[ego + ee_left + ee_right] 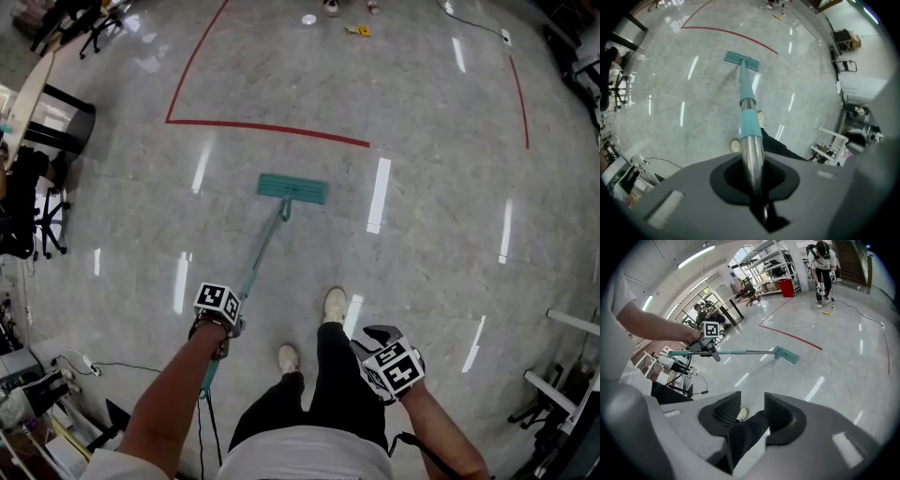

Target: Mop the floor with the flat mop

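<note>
The flat mop's teal head [292, 188] lies flat on the shiny grey floor, just short of a red tape line [267, 128]. Its handle [261, 251] slants back toward me to my left gripper [223, 321], which is shut on it. In the left gripper view the silver pole [751, 154] runs straight out between the jaws of the left gripper [754, 187] to the mop head [742, 61]. My right gripper [386, 364] hangs beside my right leg, open and holding nothing. In the right gripper view, the right gripper [752, 411] shows only my dark trouser leg beyond its jaws.
My two shoes [335, 305] stand behind the mop. Office chairs [37, 216] and a cable [122, 366] sit at the left, and a white frame [562, 380] at the right. Another person [822, 268] stands far off past the tape, near small floor litter [360, 30].
</note>
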